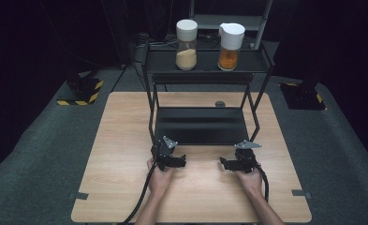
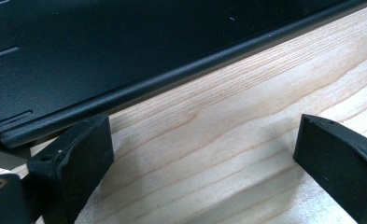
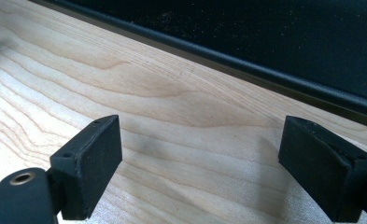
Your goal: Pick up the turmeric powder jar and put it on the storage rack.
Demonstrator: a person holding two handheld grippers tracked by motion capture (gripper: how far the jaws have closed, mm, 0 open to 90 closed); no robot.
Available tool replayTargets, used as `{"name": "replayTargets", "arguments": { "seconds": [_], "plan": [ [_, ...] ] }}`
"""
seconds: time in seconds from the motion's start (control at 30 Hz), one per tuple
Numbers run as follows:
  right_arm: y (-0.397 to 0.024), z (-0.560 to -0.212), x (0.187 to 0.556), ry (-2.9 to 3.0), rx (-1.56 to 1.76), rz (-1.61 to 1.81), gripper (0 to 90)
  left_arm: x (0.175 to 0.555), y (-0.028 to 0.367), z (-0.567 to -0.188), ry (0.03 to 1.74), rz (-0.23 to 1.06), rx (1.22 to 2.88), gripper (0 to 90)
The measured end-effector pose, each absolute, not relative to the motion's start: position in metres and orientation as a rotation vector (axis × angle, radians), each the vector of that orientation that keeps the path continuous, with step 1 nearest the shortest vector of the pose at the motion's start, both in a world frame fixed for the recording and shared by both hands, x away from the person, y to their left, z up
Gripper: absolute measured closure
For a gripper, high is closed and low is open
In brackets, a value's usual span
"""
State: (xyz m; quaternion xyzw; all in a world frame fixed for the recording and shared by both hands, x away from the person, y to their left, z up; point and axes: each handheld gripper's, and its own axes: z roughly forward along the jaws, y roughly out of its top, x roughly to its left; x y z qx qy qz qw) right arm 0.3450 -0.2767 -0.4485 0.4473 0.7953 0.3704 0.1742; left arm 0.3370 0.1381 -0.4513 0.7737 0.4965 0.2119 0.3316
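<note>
We see the wooden table (image 1: pixel 125 154), on it the black two-tier rack (image 1: pixel 200 124). Far top shelf holds two jars: white-lidded powder jar (image 1: pixel 187 44) left, amber-liquid jar (image 1: pixel 230 46) right, both untouched. Left gripper (image 1: pixel 178 162) and right gripper (image 1: pixel 226 164) rest near the rack's bottom tray, jaws spread, empty. Nothing moved yet; all work remains, we judge.

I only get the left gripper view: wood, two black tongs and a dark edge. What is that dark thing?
Observer: The bottom shelf of a black rack on a wooden table.
Operator: Anything on the rack?
Observer: Two white-capped jars on its top shelf: the left jar holds pale powder, the right jar something orange-brown.
Operator: Where are the other tongs?
Observer: The right tongs are just in front of the rack too, open and holding nothing, like the left tongs.
</note>
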Motion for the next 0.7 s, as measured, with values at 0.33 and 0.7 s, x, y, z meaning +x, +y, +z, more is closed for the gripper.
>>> {"name": "replayTargets", "arguments": {
  "seconds": [0.33, 0.7],
  "plan": [
    [-0.2675, -0.4490, 0.3420, 2.270, 1.195, 0.988, 11.0, 0.3369, 0.1381, -0.4517, 1.298, 0.554, 2.019, 4.7],
    [-0.2691, -0.4485, 0.3435, 2.281, 1.186, 0.991, 10.0, 0.3389, 0.1406, -0.4509, 1.285, 0.540, 2.030, 4.3]
  ]
}}
